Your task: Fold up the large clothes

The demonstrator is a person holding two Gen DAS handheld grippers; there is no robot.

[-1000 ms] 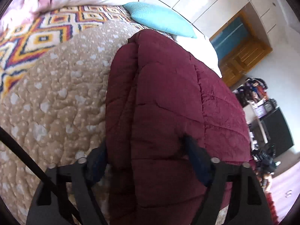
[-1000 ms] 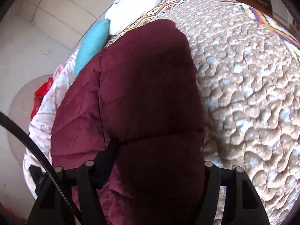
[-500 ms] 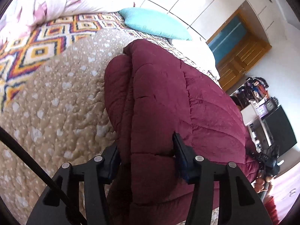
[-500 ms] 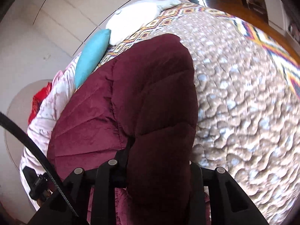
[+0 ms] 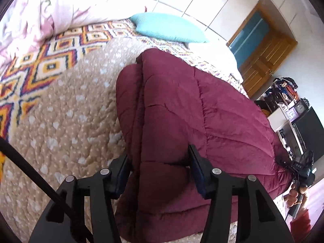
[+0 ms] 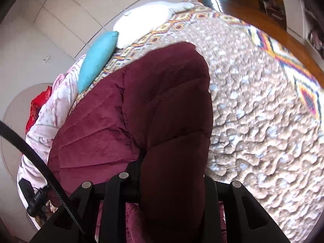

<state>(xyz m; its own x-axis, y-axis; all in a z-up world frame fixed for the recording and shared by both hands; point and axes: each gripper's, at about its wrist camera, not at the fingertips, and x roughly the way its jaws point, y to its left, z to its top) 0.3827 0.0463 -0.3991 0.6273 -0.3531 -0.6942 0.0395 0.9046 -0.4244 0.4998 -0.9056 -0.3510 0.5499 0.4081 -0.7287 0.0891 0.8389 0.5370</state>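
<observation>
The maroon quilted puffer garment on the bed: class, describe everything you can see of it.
The maroon quilted puffer garment looks thick and padded, stitched into puffy panels, its fabric slightly crinkled. It lies folded in layers on the beige dotted quilt, with one rounded fold along its edge. The left gripper pinches a bulging fold at the near end; the right gripper, whose jaws have just been closing, clamps another fold. Its far end points toward the turquoise pillow.

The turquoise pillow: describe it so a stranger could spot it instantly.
Start at the bed with the tan quilted cover. Past the maroon padded coat, near the white tiled wall, lies the turquoise pillow. It is the only plain blue-green thing there, between pink floral bedding and a white pillow.
</observation>
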